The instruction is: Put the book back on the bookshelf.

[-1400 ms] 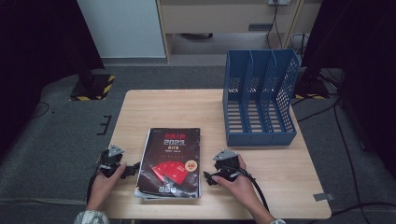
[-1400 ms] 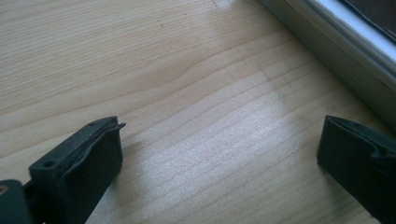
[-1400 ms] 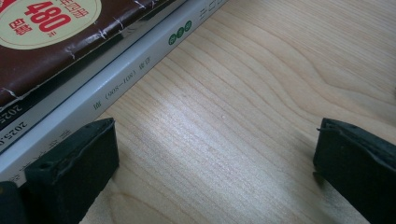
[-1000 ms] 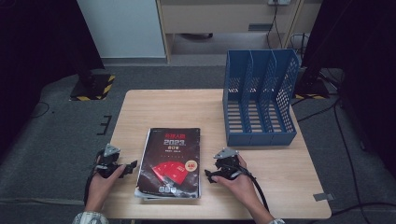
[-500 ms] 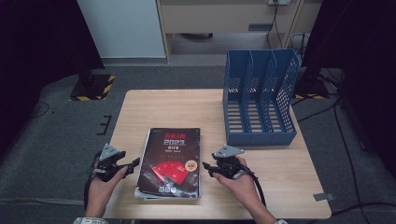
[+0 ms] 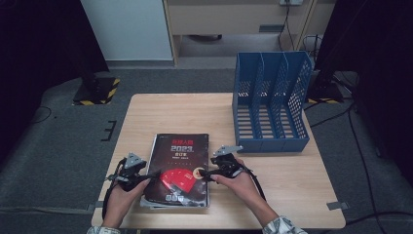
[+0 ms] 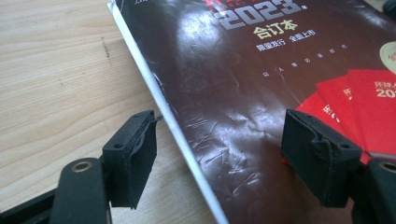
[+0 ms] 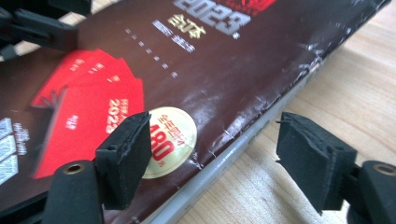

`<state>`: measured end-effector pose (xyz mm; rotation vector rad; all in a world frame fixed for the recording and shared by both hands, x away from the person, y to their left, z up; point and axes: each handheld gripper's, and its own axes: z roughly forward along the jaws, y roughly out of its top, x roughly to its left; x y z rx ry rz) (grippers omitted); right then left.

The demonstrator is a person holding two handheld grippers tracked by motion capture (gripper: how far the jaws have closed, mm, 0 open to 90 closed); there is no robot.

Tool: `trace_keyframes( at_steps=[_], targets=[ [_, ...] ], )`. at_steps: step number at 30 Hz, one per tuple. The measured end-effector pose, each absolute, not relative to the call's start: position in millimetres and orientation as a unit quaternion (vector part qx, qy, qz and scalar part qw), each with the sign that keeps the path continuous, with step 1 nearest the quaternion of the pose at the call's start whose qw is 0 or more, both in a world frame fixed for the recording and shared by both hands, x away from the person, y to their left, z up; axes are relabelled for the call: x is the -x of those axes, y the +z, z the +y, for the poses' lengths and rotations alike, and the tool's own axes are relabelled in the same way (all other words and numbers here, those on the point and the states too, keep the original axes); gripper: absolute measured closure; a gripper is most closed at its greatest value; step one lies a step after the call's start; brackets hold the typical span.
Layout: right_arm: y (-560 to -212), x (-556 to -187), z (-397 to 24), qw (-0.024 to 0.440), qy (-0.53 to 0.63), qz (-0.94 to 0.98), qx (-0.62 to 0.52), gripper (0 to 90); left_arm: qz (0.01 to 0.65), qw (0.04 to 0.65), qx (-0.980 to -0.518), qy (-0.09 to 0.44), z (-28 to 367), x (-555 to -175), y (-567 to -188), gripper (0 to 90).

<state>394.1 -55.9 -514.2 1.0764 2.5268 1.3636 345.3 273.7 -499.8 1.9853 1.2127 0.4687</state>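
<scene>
Nearby, blue file rack (image 6: 271, 100) with bare compartments; each gripper open astride book (image 6: 179, 168) edge

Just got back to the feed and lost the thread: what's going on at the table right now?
A person is working a dark book lying flat on the wooden table. The left gripper straddles the book's left edge and the right gripper its right edge. Both sets of jaws have just been opening and their pads press on nothing, so the book is not gripped. A blue file rack stands at the table's far right corner.
</scene>
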Motion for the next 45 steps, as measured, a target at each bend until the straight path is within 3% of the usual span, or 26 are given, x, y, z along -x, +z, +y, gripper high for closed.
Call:
trace_keyframes(
  at_steps=[7, 16, 22, 38, 41, 44, 45],
  targets=[
    [-520, -398, -49, 0.010, 0.447, 0.822, -0.353, 21.8, 0.484, 0.380, -0.769, 0.173, 275, -344, -504, 24.9],
    [-510, -396, -46, 0.018, 0.467, 0.814, -0.345, 23.8, 0.481, 0.378, -0.775, 0.159, 273, -346, -505, 25.0],
    [-494, -403, -30, -0.006, 0.480, 0.814, -0.328, 26.4, 0.481, 0.378, -0.776, 0.153, 275, -346, -505, 25.1],
    [-500, -426, 8, -0.026, 0.457, 0.817, -0.352, 31.9, 0.479, 0.380, -0.777, 0.152, 276, -346, -506, 25.1],
    [-503, -425, 14, -0.020, 0.445, 0.822, -0.355, 36.8, 0.479, 0.383, -0.775, 0.150, 276, -346, -506, 25.1],
    [-503, -424, 14, -0.012, 0.438, 0.825, -0.358, 51.2, 0.479, 0.384, -0.775, 0.148, 277, -346, -506, 25.0],
    [-503, -424, 14, -0.012, 0.438, 0.825, -0.358, 51.2, 0.480, 0.385, -0.775, 0.147, 277, -347, -506, 25.0]
  ],
)
